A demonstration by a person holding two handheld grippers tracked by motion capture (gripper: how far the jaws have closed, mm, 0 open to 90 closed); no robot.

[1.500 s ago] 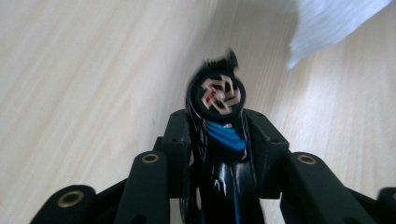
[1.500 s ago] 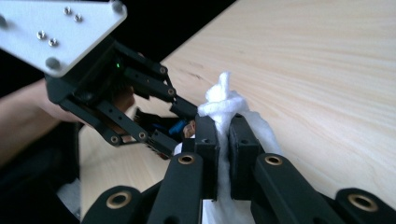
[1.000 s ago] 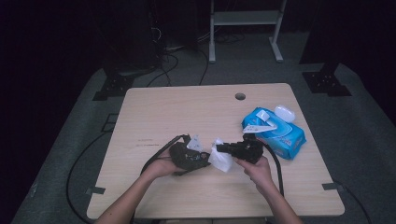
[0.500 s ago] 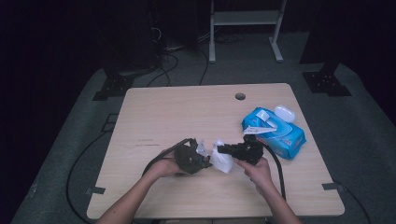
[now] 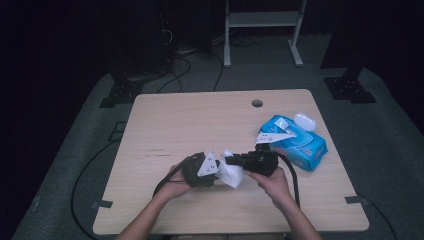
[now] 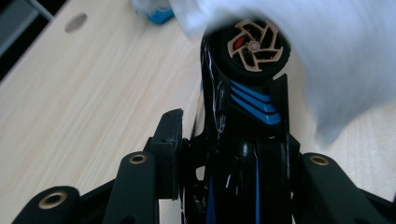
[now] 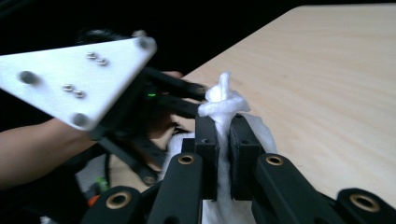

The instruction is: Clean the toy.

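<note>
While one wipe [image 5: 231, 173] hangs, two grippers clamp.

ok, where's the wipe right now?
In the high view the wipe sits front of centre over the table, pinched in the right hand-held gripper and draped against the toy car held by the left hand-held gripper.

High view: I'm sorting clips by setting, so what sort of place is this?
Probably a recording studio or lab bench, not a home. A bare wooden table stands on grey carpet before dark drapes, cables trail across the floor, and a metal stand is at the back.
</note>
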